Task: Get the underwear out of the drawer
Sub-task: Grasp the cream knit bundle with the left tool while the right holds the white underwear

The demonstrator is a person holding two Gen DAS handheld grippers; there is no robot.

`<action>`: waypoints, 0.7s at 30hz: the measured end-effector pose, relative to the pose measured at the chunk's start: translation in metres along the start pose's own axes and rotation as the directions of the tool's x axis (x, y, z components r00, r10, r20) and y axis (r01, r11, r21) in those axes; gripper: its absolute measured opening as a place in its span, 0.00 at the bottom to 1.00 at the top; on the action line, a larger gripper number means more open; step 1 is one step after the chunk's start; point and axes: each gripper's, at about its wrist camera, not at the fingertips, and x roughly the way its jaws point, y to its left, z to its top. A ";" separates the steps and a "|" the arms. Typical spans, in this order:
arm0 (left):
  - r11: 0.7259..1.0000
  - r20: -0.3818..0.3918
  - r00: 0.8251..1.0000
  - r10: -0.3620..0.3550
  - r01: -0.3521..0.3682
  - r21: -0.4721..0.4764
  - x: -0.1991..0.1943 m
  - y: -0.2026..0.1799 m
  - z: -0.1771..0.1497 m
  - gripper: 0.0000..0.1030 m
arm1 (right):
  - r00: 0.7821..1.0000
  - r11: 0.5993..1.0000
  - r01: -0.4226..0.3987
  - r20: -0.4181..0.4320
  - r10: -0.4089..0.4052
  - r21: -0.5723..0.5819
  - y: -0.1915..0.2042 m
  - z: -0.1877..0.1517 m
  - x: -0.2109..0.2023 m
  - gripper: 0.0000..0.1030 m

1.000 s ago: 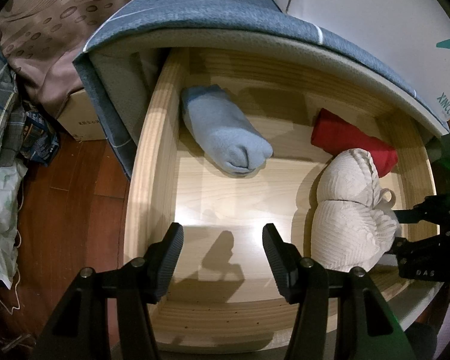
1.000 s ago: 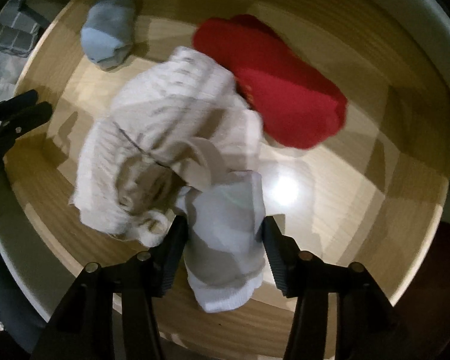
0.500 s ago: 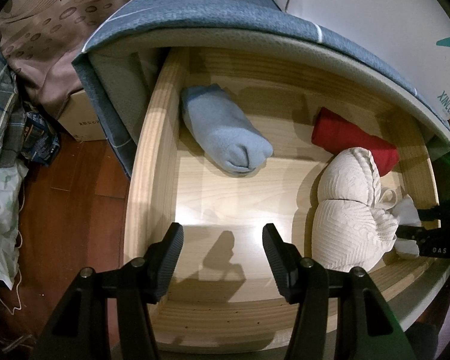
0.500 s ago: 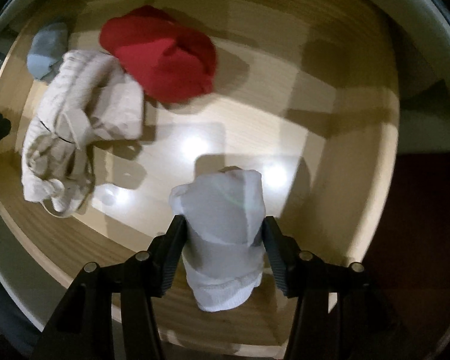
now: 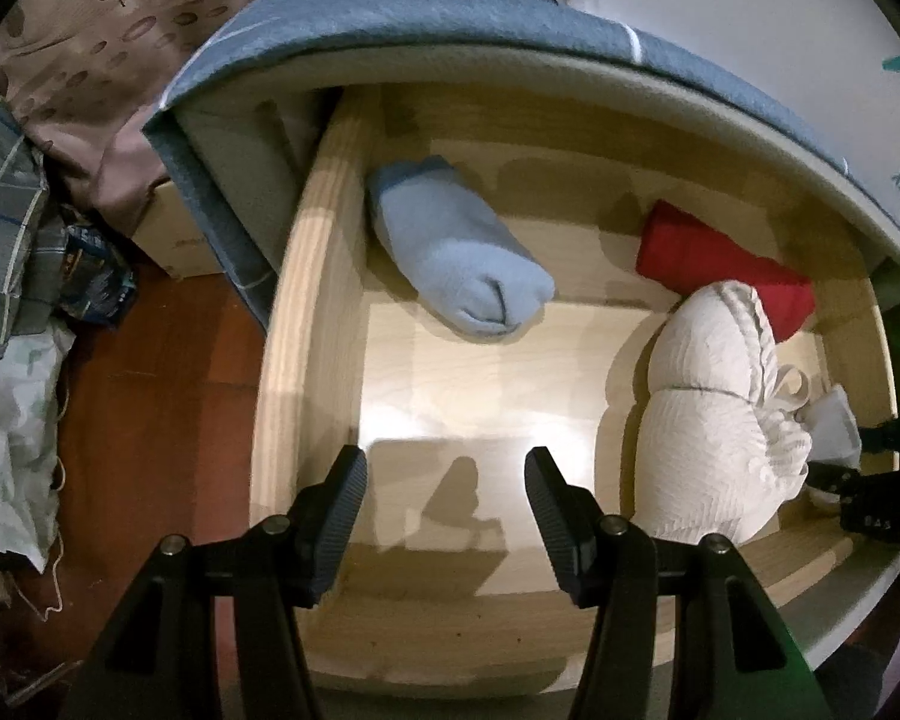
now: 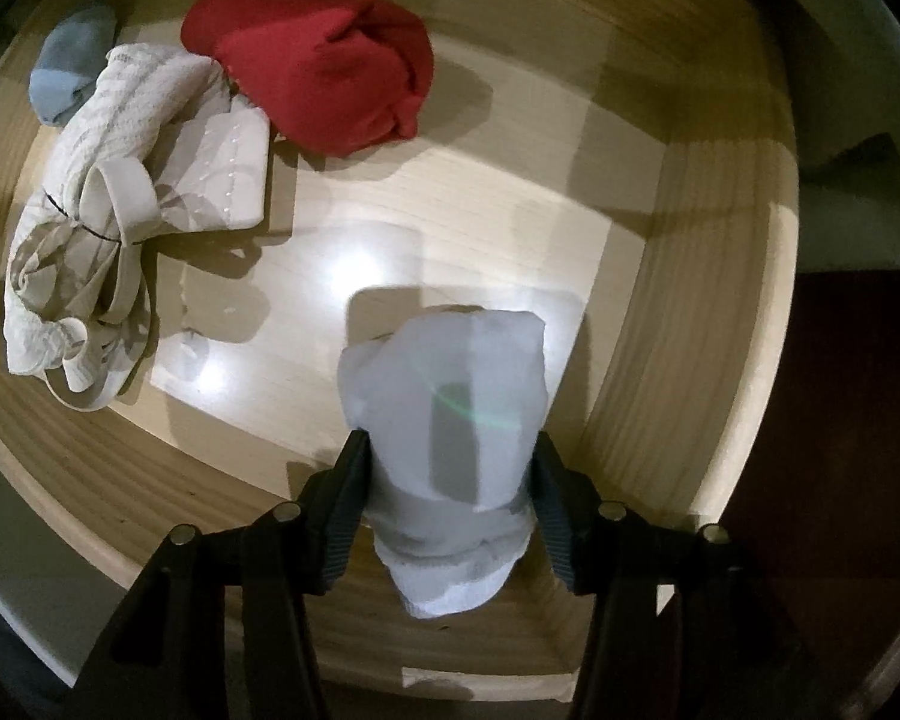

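Note:
The open wooden drawer [image 5: 306, 324] [image 6: 678, 324] holds a cream bra [image 5: 708, 414] [image 6: 120, 222], a rolled red garment [image 5: 720, 270] [image 6: 318, 54] and a light blue roll [image 5: 456, 264] [image 6: 66, 72]. My right gripper [image 6: 447, 480] points straight down and is shut on a white and grey rolled garment [image 6: 450, 420], held above the drawer floor near its right wall. That roll [image 5: 834, 426] and the right gripper [image 5: 870, 480] show at the far right in the left wrist view. My left gripper [image 5: 444, 498] hangs open over the drawer's front left, nothing between its fingers.
A blue-grey mattress edge [image 5: 390, 18] overhangs the drawer's back. Left of the drawer are a cardboard box [image 5: 174, 240], piled cloth and bags [image 5: 12, 276] on a red-brown wood floor [image 5: 150, 396]. A white box [image 5: 750, 18] stands behind.
My right gripper has carried the white and grey roll to the right, away from the bra, toward the drawer's right side. The left gripper has stayed in place.

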 end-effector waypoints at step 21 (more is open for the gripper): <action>0.978 -0.036 0.986 -0.163 0.166 0.127 -0.014 -0.106 0.040 0.62 | 1.000 1.000 -0.003 0.025 0.003 -0.001 -0.003 0.005 -0.003 0.45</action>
